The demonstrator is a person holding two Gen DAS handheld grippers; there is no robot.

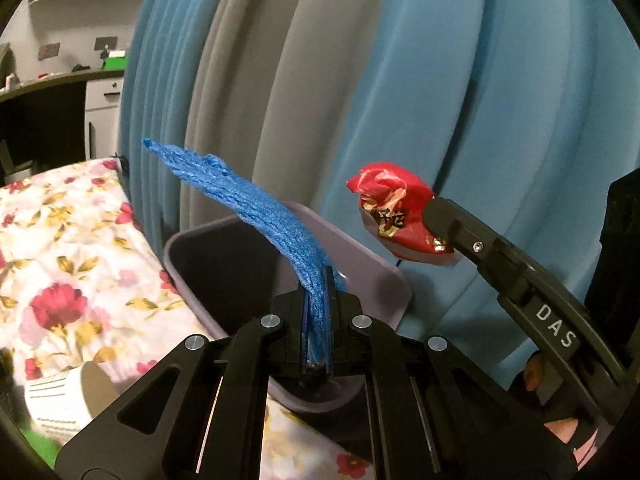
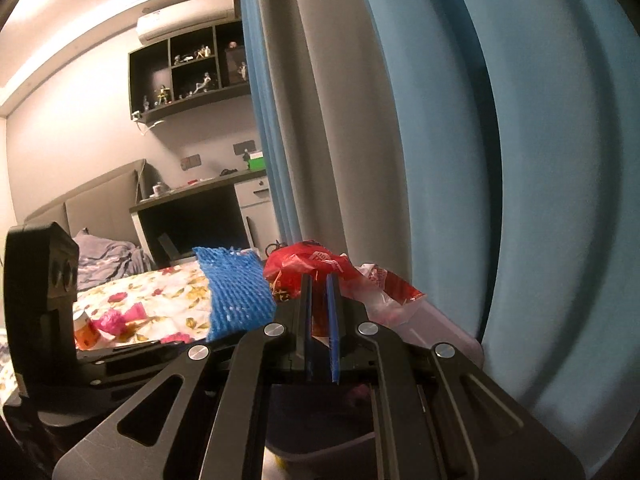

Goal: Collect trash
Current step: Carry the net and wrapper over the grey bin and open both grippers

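My left gripper point(image 1: 320, 276) is shut on a blue foam net sleeve point(image 1: 256, 200), which sticks up and to the left over the open purple-grey bin point(image 1: 384, 268). In the same view my right gripper point(image 1: 430, 210) comes in from the right, shut on a crumpled red wrapper point(image 1: 394, 204) held above the bin's right rim. The right wrist view shows my right gripper point(image 2: 320, 280) pinching that red wrapper point(image 2: 304, 264), with the blue foam net sleeve point(image 2: 236, 292) to its left and the bin point(image 2: 440, 332) below.
Blue and grey curtains point(image 1: 400, 80) hang right behind the bin. A bed with a floral sheet point(image 1: 60, 260) lies to the left, with a paper cup point(image 1: 60, 404) on it. Pink scraps point(image 2: 120, 320) and an orange item point(image 2: 84, 332) lie on the floral sheet point(image 2: 160, 292).
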